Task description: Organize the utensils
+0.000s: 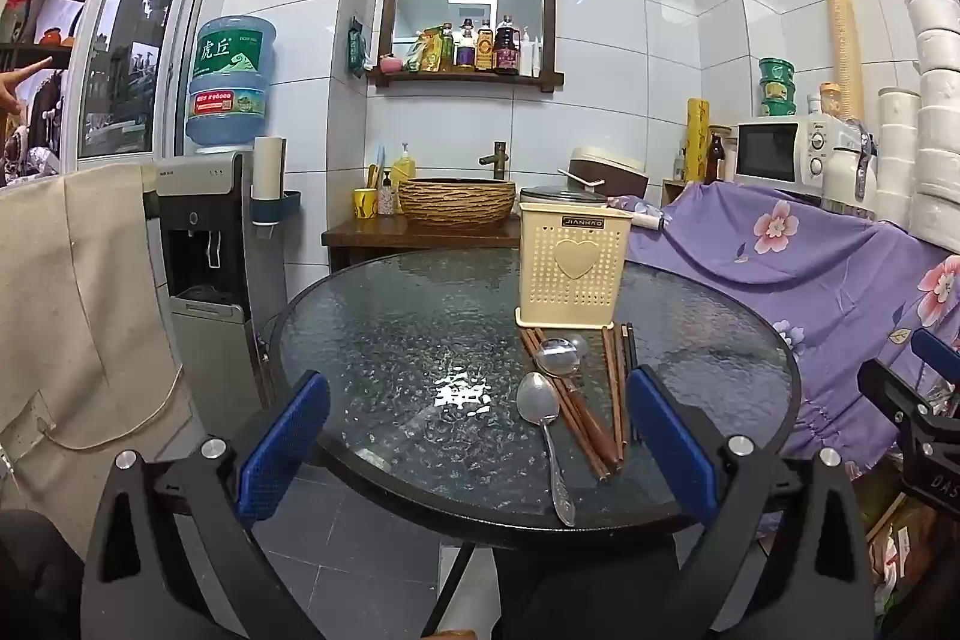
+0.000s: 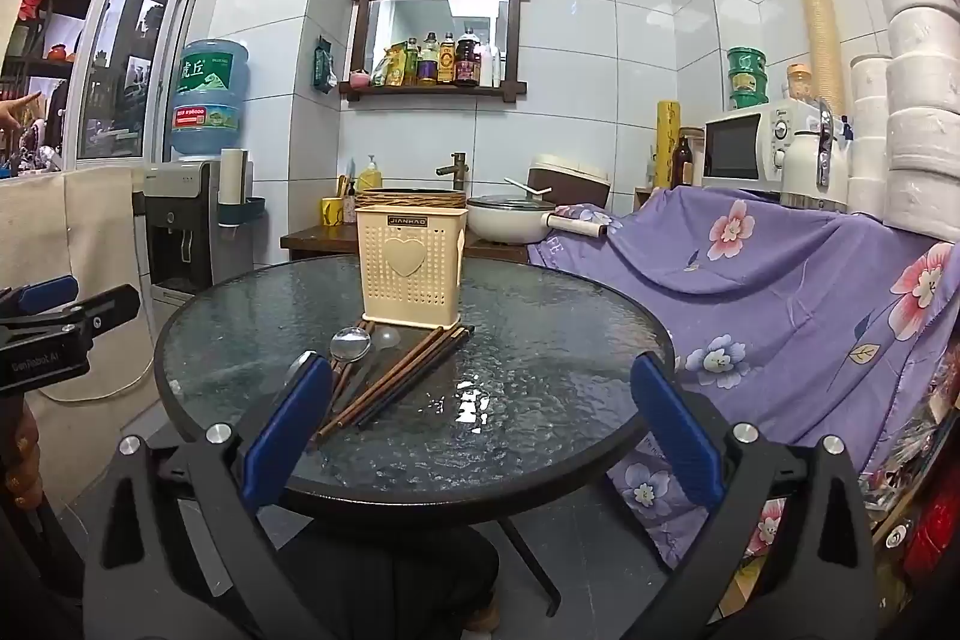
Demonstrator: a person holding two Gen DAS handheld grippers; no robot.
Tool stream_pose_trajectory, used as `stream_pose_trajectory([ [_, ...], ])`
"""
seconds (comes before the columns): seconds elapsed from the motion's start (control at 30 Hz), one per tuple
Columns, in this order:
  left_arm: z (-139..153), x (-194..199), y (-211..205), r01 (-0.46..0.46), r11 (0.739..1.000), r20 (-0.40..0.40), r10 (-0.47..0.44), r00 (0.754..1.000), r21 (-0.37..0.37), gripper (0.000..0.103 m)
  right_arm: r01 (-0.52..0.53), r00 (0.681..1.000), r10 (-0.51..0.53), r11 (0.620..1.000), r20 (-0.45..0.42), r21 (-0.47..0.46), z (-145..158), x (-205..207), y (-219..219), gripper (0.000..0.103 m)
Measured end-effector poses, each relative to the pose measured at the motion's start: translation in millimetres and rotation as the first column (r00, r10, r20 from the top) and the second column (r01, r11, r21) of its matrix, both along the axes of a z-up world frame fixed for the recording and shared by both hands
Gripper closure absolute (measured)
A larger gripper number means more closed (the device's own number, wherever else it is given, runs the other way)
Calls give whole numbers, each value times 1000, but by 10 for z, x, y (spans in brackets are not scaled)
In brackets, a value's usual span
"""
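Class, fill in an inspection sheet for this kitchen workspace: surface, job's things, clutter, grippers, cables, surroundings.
Surface: round glass table, textured top.
Job's things: cream utensil holder upright; spoons and chopsticks lying in front of it.
Clutter: nothing seen on the table.
Grippers: left gripper and right gripper open, empty, short of the utensils.
Cables: cord by the beige cloth.
Surroundings: water dispenser, microwave, floral cloth.

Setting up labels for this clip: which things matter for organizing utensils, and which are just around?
Job: cream perforated plastic holder; metal spoons; brown wooden chopsticks; round glass table.
Around: white microwave; blue water jug; purple floral cloth.
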State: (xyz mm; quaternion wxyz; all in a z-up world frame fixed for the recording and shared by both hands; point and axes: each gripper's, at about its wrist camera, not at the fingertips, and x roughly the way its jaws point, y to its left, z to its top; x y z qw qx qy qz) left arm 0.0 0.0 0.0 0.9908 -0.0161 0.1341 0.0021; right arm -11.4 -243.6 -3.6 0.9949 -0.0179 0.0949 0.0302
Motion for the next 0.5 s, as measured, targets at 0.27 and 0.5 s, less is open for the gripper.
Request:
stream_pose_trajectory([
  [0.27, -25, 19, -2, 1, 1000, 4, -1, 1000, -1, 6, -2, 1000, 2, 1000, -2, -4, 10, -11, 9, 5],
  [0.5, 0, -2, -7, 2, 1000, 5, -2, 1000, -1, 6, 0, 1000, 0, 1000, -1, -2, -2, 3, 3, 5],
])
